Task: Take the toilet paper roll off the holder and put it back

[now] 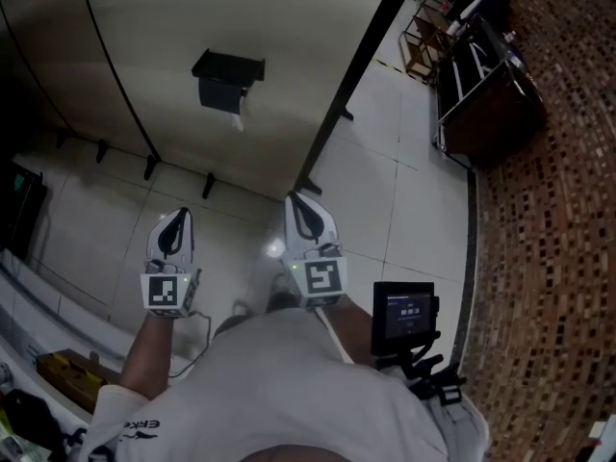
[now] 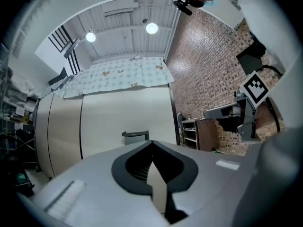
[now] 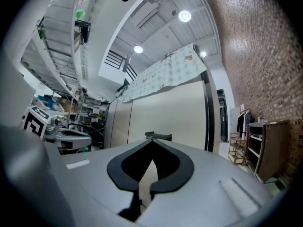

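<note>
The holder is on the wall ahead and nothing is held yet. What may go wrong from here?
1. The left hand-held gripper and the right hand-held gripper are both shut. Unless opened on approach, they would likely only bump the black holder.
2. That holder hides the roll itself, and only a loose paper tail shows. Pinching that tail could tear or unroll it.

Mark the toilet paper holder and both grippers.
toilet paper holder [image 1: 226, 77], head view, black housing.
left gripper [image 1: 179, 218], head view, tips of shut jaws.
right gripper [image 1: 300, 206], head view, tips of shut jaws.
</note>
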Action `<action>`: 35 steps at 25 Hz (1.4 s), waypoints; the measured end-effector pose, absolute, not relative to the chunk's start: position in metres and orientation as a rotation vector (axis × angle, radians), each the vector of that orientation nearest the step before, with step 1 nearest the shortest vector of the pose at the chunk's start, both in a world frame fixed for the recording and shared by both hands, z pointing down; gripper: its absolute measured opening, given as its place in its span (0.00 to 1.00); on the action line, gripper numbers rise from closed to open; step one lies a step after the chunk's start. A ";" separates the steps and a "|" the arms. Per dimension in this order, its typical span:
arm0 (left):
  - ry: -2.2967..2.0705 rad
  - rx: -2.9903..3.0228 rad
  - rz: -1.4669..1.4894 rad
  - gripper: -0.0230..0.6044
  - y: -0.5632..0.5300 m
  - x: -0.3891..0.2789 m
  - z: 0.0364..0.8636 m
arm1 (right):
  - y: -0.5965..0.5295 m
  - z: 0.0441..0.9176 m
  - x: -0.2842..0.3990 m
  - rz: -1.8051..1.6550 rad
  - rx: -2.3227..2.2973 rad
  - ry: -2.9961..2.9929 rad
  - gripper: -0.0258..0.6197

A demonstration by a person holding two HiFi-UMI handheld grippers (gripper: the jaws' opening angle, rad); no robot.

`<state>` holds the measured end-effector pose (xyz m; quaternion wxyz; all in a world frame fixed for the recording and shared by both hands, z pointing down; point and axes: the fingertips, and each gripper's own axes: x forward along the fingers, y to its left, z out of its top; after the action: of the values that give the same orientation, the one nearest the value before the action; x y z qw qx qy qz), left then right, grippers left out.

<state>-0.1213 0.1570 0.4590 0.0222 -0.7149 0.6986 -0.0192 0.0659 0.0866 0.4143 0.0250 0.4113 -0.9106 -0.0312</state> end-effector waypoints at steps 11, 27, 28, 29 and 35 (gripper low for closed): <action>2.205 -2.140 -0.005 0.04 0.189 -0.084 0.438 | 0.101 0.398 0.104 -0.080 1.244 -2.853 0.06; 2.264 -2.101 -0.059 0.04 0.204 -0.052 0.439 | 0.120 0.407 0.124 -0.068 1.147 -2.887 0.06; 2.267 -2.101 -0.062 0.04 0.205 -0.051 0.440 | 0.121 0.408 0.125 -0.067 1.145 -2.886 0.06; 2.264 -2.101 -0.059 0.04 0.206 -0.051 0.440 | 0.121 0.408 0.125 -0.067 1.142 -2.886 0.06; 2.218 -2.087 -0.024 0.04 0.206 -0.049 0.433 | 0.123 0.408 0.125 -0.062 1.144 -2.898 0.06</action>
<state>-0.0489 0.2062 0.4333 0.0481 -0.6846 0.7273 -0.0077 0.1250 0.1226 0.4077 0.0126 0.3670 -0.9299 -0.0198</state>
